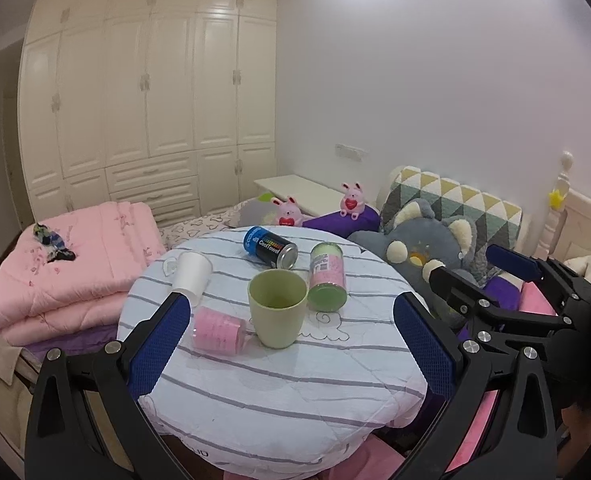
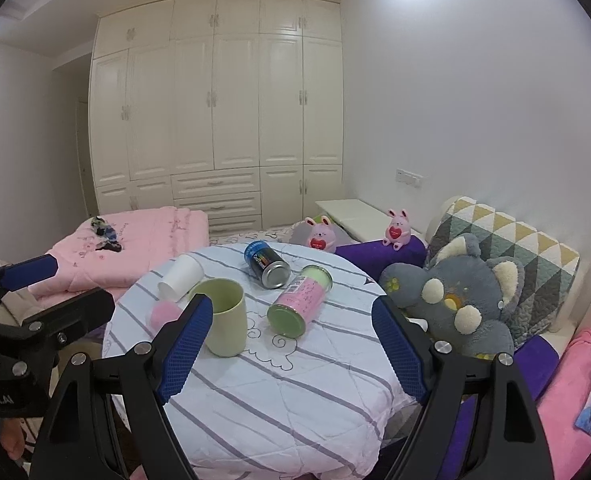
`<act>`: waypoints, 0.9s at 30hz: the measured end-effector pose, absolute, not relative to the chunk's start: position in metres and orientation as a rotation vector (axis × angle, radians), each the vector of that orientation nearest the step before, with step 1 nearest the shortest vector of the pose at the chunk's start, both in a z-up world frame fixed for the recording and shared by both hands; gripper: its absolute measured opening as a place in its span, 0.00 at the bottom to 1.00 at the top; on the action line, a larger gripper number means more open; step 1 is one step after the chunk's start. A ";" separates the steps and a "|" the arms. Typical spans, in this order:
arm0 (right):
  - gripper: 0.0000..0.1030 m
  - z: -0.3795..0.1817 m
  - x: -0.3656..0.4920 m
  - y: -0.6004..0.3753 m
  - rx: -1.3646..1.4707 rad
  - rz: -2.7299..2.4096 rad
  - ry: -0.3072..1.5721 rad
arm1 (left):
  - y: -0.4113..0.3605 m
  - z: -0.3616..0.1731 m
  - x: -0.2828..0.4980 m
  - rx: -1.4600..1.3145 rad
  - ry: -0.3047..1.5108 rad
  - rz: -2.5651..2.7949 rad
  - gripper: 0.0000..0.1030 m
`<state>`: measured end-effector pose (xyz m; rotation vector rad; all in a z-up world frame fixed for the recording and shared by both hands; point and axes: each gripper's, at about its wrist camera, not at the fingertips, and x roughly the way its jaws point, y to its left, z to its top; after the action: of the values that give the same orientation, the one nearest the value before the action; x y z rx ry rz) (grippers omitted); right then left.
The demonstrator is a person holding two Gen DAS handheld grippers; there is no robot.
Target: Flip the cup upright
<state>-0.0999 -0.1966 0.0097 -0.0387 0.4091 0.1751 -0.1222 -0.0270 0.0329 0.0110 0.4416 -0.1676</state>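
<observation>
A pale green cup stands upright, mouth up, near the middle of a round table with a striped cloth; it also shows in the right wrist view. A white paper cup lies on its side at the table's left; in the right wrist view it lies behind the green cup. My left gripper is open and empty, just in front of the green cup. My right gripper is open and empty over the table's near half, right of the cup.
A blue can, a pink-and-green canister and a pink roll lie on the table. A grey plush toy and cushions sit to the right, a folded pink quilt to the left.
</observation>
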 end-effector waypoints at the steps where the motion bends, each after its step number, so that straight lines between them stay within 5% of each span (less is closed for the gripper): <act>1: 0.81 0.011 -0.099 -0.197 -0.040 0.169 0.413 | -0.027 0.035 -0.120 0.013 0.445 -0.170 1.00; 27: 0.81 0.041 -0.053 -0.196 -0.007 0.145 0.406 | -0.024 0.068 -0.069 0.042 0.437 -0.213 1.00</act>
<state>-0.0534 -0.1965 0.0405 -0.0067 0.4062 0.1448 -0.0690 -0.0243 0.0680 0.0420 0.4370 -0.2131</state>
